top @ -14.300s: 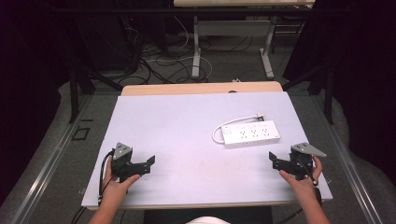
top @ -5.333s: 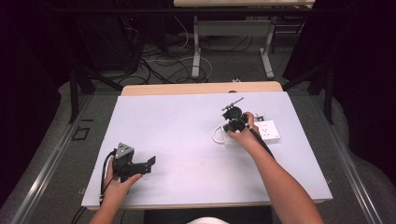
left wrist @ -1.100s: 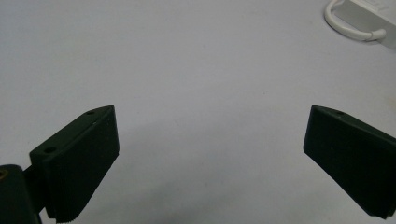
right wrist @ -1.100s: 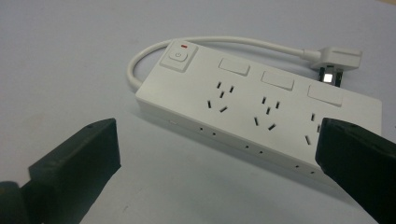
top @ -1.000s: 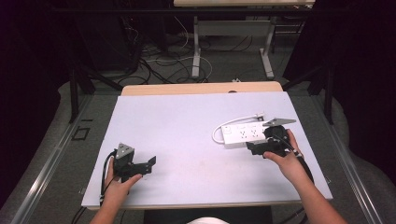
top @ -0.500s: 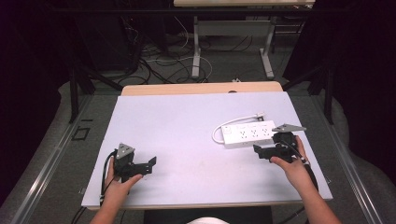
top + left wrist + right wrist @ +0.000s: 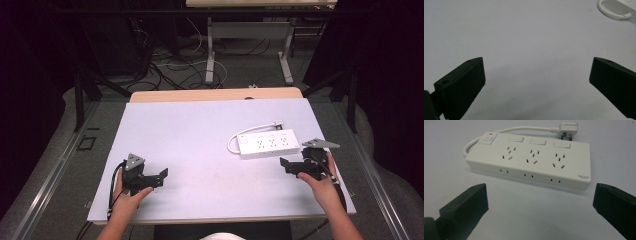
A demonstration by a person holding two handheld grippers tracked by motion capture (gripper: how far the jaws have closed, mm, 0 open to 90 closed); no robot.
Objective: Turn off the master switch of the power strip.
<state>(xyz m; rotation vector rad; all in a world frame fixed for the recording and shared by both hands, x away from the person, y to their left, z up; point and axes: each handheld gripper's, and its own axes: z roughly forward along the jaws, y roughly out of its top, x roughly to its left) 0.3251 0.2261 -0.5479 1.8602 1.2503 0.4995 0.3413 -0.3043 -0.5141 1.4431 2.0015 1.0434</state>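
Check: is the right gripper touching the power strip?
Apart. The right gripper view shows bare table between the open right gripper and the power strip.

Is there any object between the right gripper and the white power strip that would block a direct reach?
Nothing visible does. The right gripper is open and faces the power strip, with only bare table between them. The strip's cord and plug lie behind it, on the far side.

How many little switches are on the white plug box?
4 on the power strip: one raised switch with a red light at the cable end, then three flat ones along the back edge, one behind each socket group.
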